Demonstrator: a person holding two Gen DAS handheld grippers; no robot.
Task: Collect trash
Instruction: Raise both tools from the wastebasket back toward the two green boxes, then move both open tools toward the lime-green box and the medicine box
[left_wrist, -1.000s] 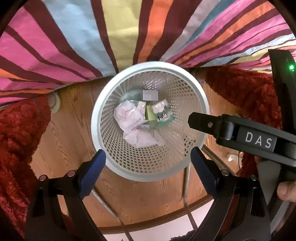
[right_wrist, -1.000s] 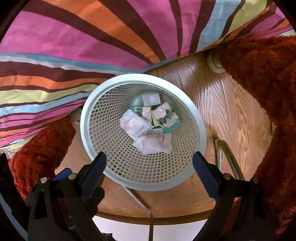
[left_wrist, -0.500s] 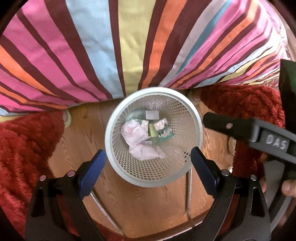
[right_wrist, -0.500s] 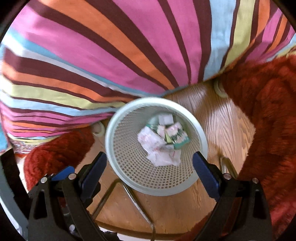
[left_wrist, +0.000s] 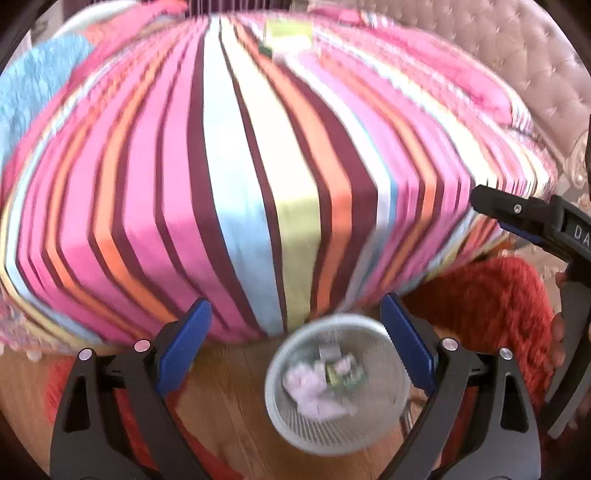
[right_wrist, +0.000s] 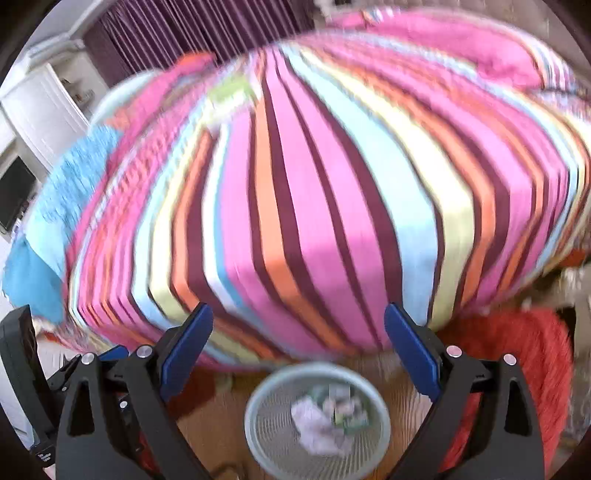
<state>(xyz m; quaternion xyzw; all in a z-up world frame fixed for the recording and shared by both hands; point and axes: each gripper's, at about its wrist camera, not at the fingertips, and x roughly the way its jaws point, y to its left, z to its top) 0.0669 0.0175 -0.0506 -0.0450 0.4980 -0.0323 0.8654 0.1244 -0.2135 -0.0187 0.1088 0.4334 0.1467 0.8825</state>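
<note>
Trash (left_wrist: 319, 387) lying light and crumpled in the near basket (left_wrist: 273, 398), probably needing a soft pinch at a fold. Left gripper (left_wrist: 295, 347) and right gripper (right_wrist: 299, 350) gaping wide, holding nothing.

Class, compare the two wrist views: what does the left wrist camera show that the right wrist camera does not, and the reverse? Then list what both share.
Left wrist only: a tufted headboard at upper right, and the right gripper reaching in from the right.

Right wrist only: purple curtains, a white cabinet, and a dark screen.

Both: the striped bedcover, the mesh bin holding crumpled trash, the red rug, and open, empty jaws.
</note>
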